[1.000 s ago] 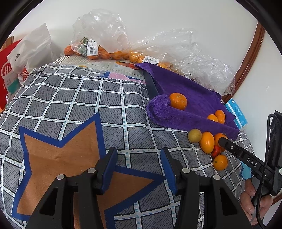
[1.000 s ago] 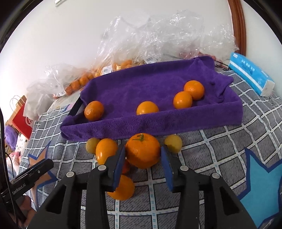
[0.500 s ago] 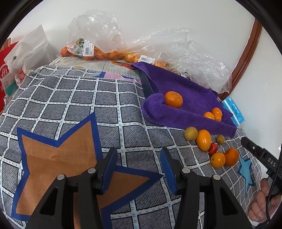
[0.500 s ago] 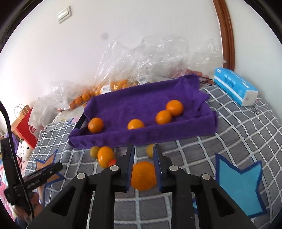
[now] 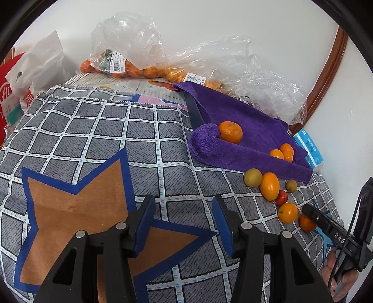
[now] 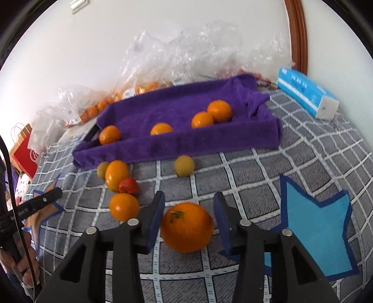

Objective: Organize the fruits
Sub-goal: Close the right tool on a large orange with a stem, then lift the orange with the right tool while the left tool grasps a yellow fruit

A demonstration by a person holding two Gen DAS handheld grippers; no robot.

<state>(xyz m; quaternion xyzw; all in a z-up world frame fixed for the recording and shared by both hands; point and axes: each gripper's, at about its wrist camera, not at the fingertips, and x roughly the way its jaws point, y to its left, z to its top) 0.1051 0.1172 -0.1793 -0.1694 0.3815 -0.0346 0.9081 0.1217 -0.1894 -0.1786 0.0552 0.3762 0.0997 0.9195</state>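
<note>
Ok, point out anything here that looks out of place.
Several fruits lie loose on the checked cloth instead of in the purple towel tray: a big orange sits between the opening right gripper jaws, untouched, and a small red fruit stands out among the orange ones.

Behind everything you have a plain white wall [image 6: 98, 53], evenly lit by soft daylight, with a light switch [image 6: 78, 3] at about eleven o'clock in the right wrist view. A curved brown wooden frame [image 6: 297, 35] rises at one o'clock. Under it all lies a grey checked cloth [image 5: 98, 130] printed with blue-edged stars.
</note>
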